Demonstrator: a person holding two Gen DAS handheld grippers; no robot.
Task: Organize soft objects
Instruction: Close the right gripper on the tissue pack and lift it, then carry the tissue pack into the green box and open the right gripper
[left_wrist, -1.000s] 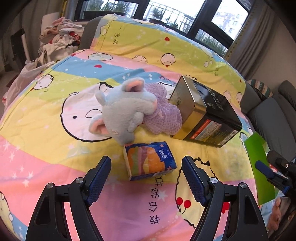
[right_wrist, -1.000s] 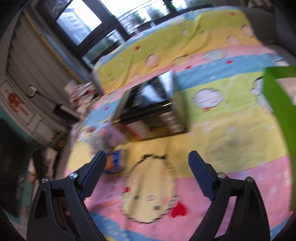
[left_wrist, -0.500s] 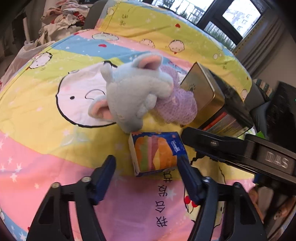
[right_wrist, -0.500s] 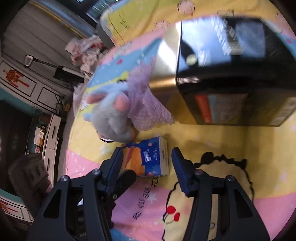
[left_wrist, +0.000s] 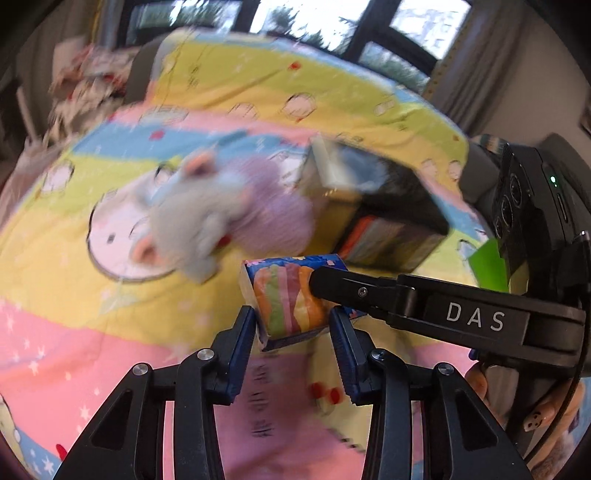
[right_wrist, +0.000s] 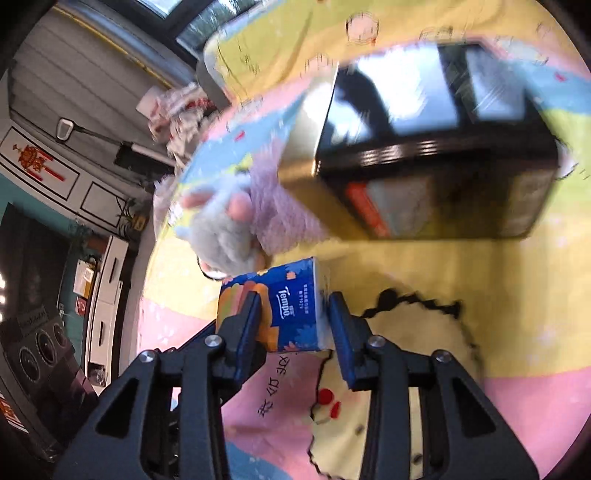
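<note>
A blue tissue pack (left_wrist: 291, 299) with orange and green stripes lies on the cartoon bedspread (left_wrist: 92, 295). My left gripper (left_wrist: 293, 343) has closed on its near end, both pads touching its sides. My right gripper (right_wrist: 293, 325) is closed on the same pack (right_wrist: 291, 306) from the right side; one of its fingers (left_wrist: 354, 291) crosses the left wrist view over the pack. A grey plush mouse (left_wrist: 192, 221) with a purple knitted body (left_wrist: 273, 218) lies just behind the pack; it also shows in the right wrist view (right_wrist: 225, 232).
A black and gold tin box (left_wrist: 369, 206) lies on its side behind the pack, right of the plush; it also shows in the right wrist view (right_wrist: 424, 147). A pile of clothes (left_wrist: 77, 85) sits at the far left. A green sheet (left_wrist: 487, 266) lies at the right.
Both grippers moved in on the tissue pack and closed from wide open onto it. The right gripper swung round from the tin box side to the pack.
</note>
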